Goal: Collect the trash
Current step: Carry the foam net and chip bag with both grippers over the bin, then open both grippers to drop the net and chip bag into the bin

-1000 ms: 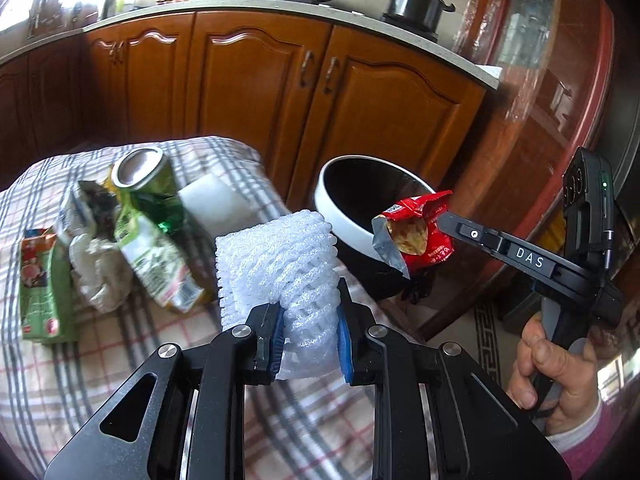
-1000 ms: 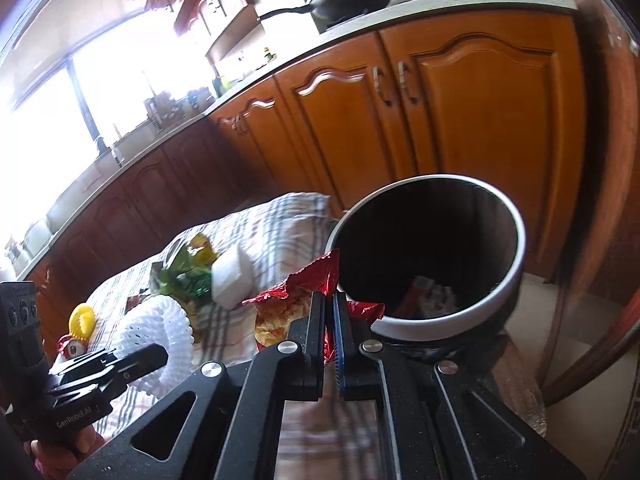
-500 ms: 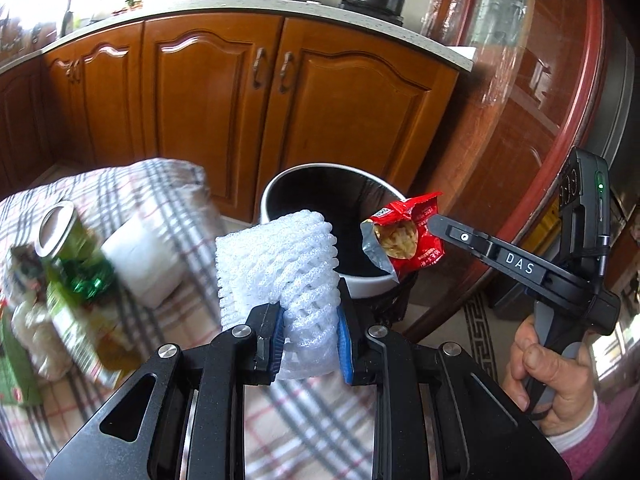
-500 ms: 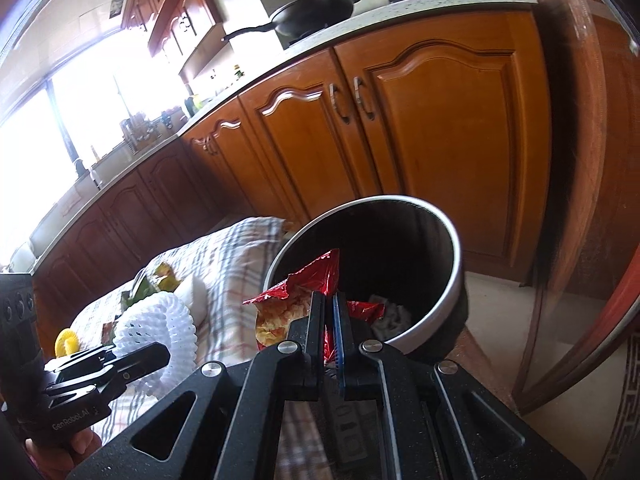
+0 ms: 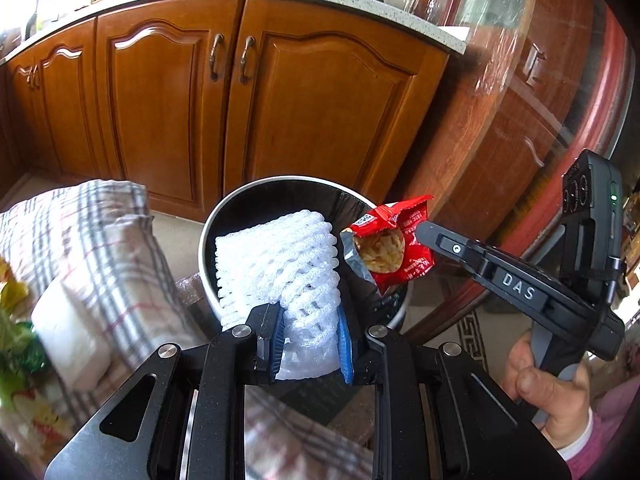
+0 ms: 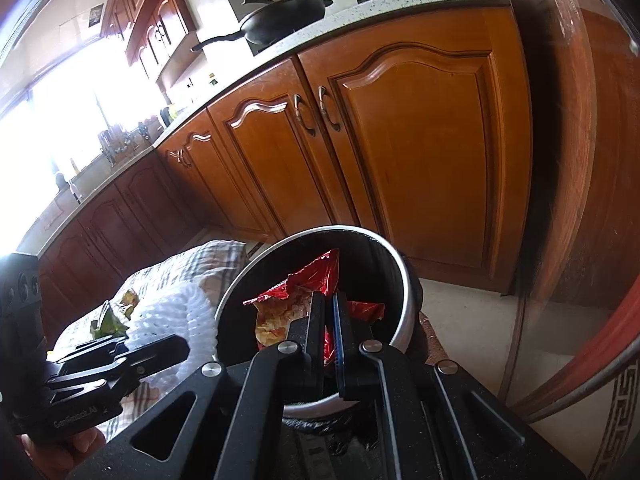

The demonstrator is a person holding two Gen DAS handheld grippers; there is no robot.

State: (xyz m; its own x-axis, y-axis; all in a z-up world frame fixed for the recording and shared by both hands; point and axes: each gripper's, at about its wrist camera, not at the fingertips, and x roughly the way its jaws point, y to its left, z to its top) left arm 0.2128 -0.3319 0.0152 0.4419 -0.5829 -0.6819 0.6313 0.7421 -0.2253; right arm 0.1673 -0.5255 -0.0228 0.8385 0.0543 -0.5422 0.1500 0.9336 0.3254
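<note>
The left claw point(image 5: 310, 338) is closed to a middle width on a white foam net sleeve point(image 5: 280, 264). Its two blue pads point(image 5: 277, 338) press the lower end of the sleeve from both sides, and the rest of the sleeve stands up and forward from the pads. In the left wrist view the sleeve is in front of the mouth of the trash bin point(image 5: 208, 240), which is a round bin with a pale rim and a black liner inside.

The right claw point(image 6: 330, 324) is almost fully closed, with only a thin gap between the fingers, and it grips a red snack bag point(image 6: 316, 280). The bag is torn open and a yellowish content is visible inside. In the right wrist view the bag hangs over the opening of the bin point(image 6: 396, 320); in the left wrist view it is at the right side of the rim, just beside the sleeve.

The bin stands on the floor next to a surface covered by a checked cloth point(image 5: 100, 240). On the cloth lie a white block point(image 5: 68, 336) and some green and yellow wrappers point(image 5: 16, 344), which are blurred. Behind the bin are brown wooden cabinet doors point(image 5: 312, 120).
</note>
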